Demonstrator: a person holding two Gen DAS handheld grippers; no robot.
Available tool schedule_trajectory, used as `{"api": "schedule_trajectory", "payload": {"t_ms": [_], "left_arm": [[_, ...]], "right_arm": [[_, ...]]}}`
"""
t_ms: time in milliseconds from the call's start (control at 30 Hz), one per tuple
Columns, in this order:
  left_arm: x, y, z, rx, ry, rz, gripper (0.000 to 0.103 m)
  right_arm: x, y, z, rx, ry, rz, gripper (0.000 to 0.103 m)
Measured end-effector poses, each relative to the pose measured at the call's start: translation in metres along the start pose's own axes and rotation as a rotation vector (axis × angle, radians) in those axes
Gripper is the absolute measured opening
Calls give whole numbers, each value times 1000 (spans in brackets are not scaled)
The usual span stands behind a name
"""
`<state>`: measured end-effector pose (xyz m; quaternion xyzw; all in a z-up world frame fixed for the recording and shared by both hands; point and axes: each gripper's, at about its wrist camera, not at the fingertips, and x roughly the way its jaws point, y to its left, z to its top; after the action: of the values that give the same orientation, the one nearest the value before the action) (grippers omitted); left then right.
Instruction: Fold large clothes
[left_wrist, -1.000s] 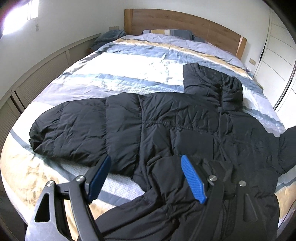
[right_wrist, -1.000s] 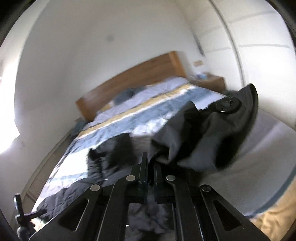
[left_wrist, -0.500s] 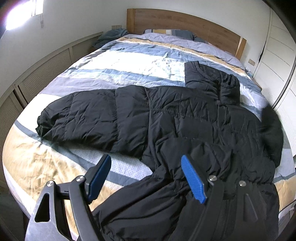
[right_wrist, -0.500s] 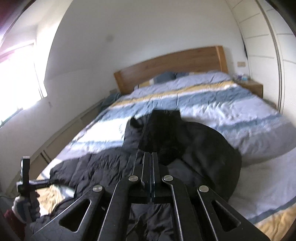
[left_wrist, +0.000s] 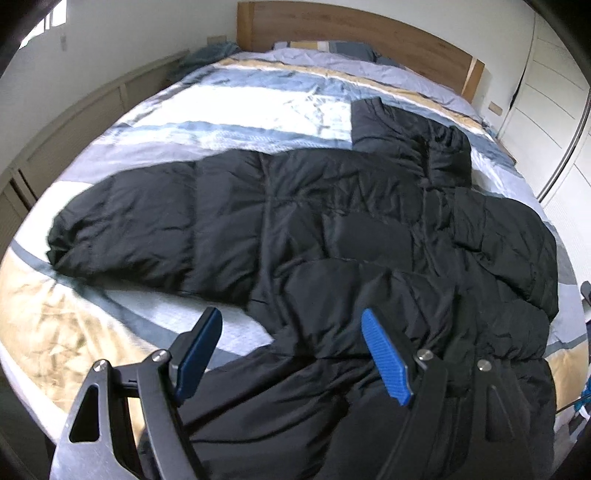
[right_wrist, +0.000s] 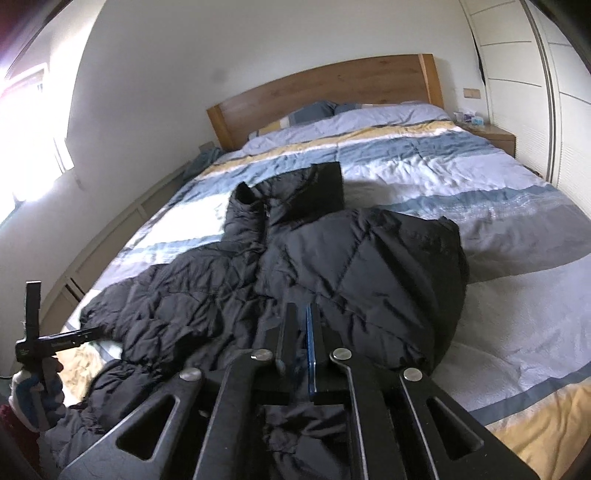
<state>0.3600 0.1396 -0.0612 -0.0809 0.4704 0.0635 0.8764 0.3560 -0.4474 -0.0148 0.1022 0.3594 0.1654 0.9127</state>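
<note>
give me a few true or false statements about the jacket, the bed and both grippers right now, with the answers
1. The black puffer jacket lies spread on the striped duvet. True.
2. The left gripper is clamped on a sleeve. False: its blue pads are wide apart and hold nothing.
3. The right gripper has its fingers nearly closed. True: only a thin gap shows, with no fabric visibly between them.
4. The headboard is white metal. False: it is brown wood.
5. One sleeve lies folded over the jacket's body. True.
6. The jacket is hanging off the floor-side edge, clear of the bed. False: it rests on the bed.
</note>
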Motion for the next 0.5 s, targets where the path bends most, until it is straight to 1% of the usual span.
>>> {"api": "schedule_trajectory", "payload": {"t_ms": [33, 67, 100, 233, 267, 367, 500], "left_arm": [[2, -3, 1, 4, -2, -1, 77], [5, -7, 3, 12, -5, -2, 77], [8, -13, 5, 20, -9, -3, 77], [18, -30, 13, 26, -17, -44, 77], [19, -32, 14, 28, -17, -49, 77], [25, -41, 16, 47, -10, -56, 77], [32, -45, 15, 62, 2, -59, 77]], "right_arm": [[2, -1, 0, -2, 2, -8, 19], [4, -3, 1, -5, 3, -14, 25], [5, -5, 2, -6, 3, -20, 28], [12, -13, 6, -13, 5, -50, 32], [14, -15, 7, -16, 7, -59, 35], [19, -19, 8, -17, 8, -65, 36], [24, -25, 5, -4, 14, -71, 37]]}}
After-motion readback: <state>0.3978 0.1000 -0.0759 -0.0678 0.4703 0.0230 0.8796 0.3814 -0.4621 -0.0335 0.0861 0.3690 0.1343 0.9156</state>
